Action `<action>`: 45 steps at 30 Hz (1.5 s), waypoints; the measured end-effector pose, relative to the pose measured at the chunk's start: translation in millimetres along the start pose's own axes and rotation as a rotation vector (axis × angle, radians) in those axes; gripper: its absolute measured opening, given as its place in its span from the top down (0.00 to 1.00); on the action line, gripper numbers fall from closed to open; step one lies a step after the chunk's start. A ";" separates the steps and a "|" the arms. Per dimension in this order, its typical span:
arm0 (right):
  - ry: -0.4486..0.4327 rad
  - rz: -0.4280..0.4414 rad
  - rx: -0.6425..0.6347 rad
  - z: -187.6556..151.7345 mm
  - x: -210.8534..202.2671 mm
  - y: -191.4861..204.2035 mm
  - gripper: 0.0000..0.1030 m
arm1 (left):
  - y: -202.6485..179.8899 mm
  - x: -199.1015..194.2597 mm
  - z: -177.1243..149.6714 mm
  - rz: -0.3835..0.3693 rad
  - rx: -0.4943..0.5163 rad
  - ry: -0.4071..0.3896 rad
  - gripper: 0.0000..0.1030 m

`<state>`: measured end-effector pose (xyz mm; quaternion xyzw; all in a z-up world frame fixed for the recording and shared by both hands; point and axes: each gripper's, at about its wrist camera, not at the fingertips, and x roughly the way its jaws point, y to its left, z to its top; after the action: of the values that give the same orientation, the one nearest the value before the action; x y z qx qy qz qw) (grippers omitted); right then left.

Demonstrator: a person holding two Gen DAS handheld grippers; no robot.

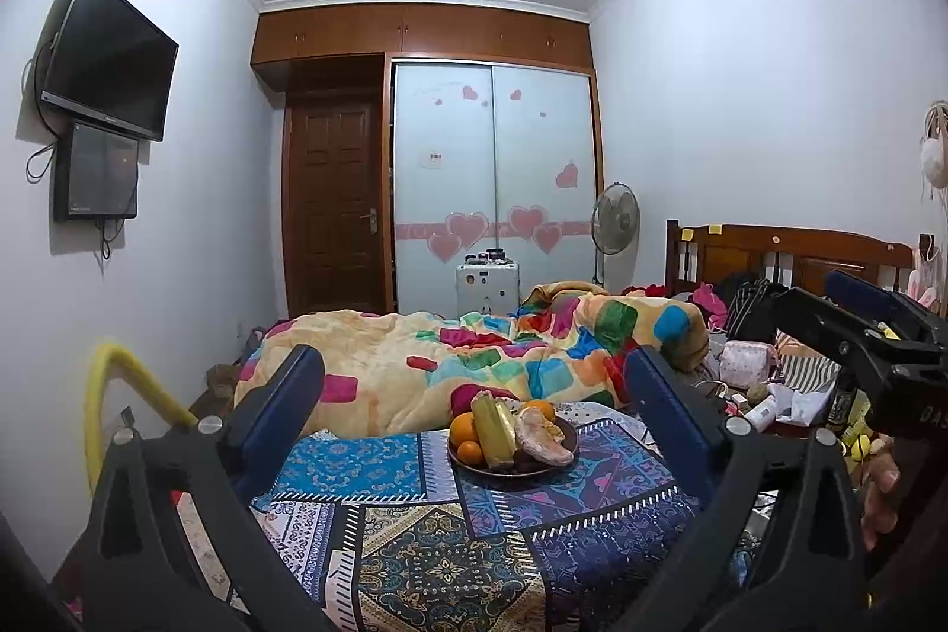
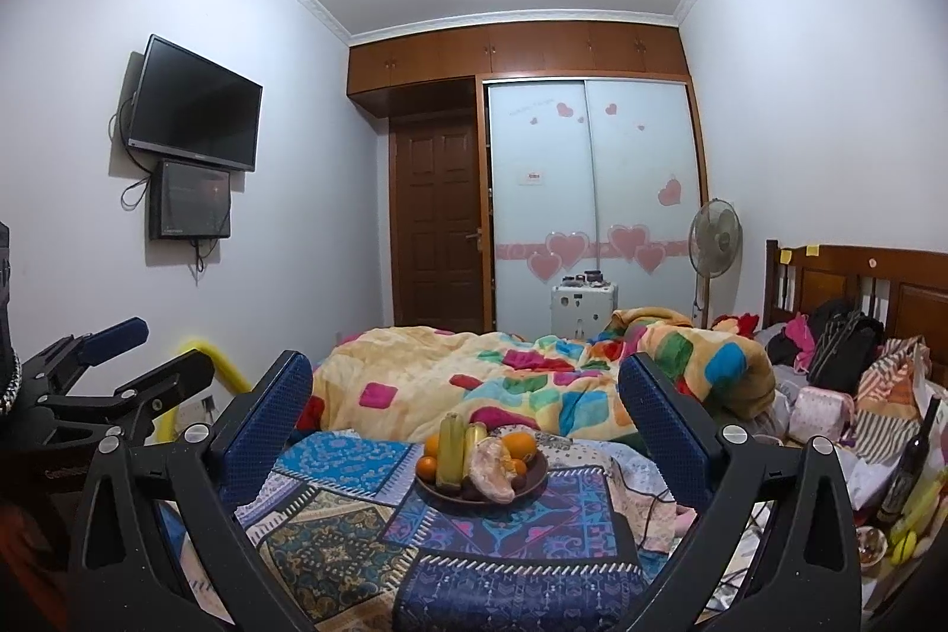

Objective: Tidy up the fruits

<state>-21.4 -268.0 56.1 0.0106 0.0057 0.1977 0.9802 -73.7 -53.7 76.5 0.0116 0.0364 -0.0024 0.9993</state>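
Taking the dark plate (image 1: 567, 460) as the landmark, the left gripper (image 1: 474, 395) hung on the near side of it, its blue fingers (image 1: 284, 395) spread wide and holding nothing; the plate showed between them, slightly right of centre. On the plate's left edge sat two oranges (image 1: 465, 433), one above the other. Just right of them stood the yellow-green bananas (image 1: 495, 430), their long axis running from the near rim toward the far rim, roughly in line with the fingers' reach. Right again lay a pale peeled fruit (image 1: 542, 436), with another orange (image 1: 542, 408) behind it at the far rim. The plate rested on a patterned cloth (image 1: 415, 561), in front of the colourful blanket (image 1: 474, 353). The right gripper (image 2: 465, 392) also waited near of the plate, fingers (image 2: 657, 407) equally wide and empty, with the plate near its centre line. Neither hand looked clearly closer; I judged either could go straight forward and down to reach the fruit.
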 end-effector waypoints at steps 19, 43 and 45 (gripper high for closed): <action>0.008 0.001 -0.005 -1.2 1.4 1.5 0.00 | 2.8 11.1 -5.1 -0.006 -0.008 0.019 0.00; 0.012 -0.004 0.014 -2.0 1.5 -2.2 0.00 | 2.4 13.9 -7.5 -0.021 -0.011 0.023 0.00; 0.012 -0.005 0.015 -2.2 2.0 -1.6 0.00 | 2.0 14.8 -7.9 -0.025 -0.011 0.028 0.00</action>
<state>-19.0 -268.7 53.8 0.0165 0.0132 0.1951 0.9806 -59.5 -51.6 67.6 0.0057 0.0504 -0.0143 0.9986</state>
